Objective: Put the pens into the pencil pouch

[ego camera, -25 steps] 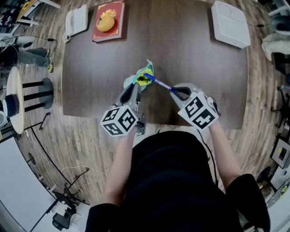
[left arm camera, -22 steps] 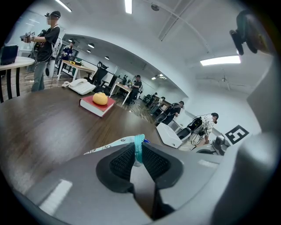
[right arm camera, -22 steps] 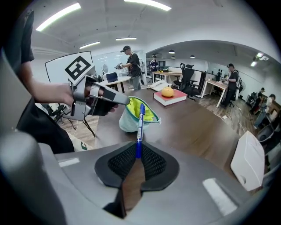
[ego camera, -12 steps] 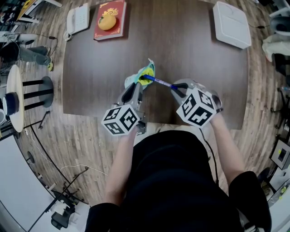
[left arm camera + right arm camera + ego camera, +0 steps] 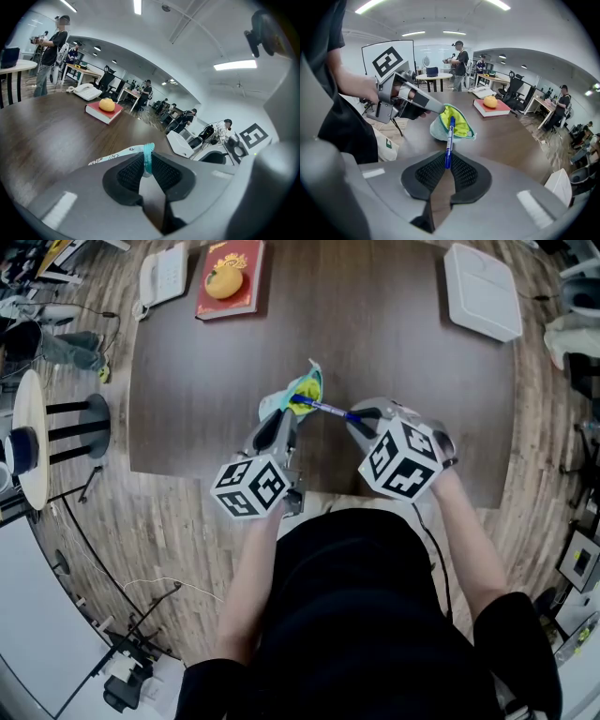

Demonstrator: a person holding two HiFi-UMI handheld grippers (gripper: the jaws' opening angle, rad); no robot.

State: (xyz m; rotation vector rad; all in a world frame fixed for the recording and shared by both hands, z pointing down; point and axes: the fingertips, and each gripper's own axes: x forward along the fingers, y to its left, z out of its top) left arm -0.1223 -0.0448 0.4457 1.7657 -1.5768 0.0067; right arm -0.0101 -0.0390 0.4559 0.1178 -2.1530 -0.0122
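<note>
Mid-frame, the left gripper's (image 5: 286, 420) fingers pinch the pencil pouch's (image 5: 307, 387) teal rim. The right gripper's (image 5: 359, 418) fingers pinch a blue pen (image 5: 325, 409), its tip against the pouch's gaping yellow-lined mouth.

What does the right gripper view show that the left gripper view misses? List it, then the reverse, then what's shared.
Right only: the blue pen in the right tool, tip at the pouch's yellow mouth. Left only: the right tool's marker cube, and the pouch's teal edge pinched in the left tool. Both: pouch, red book, table.
</note>
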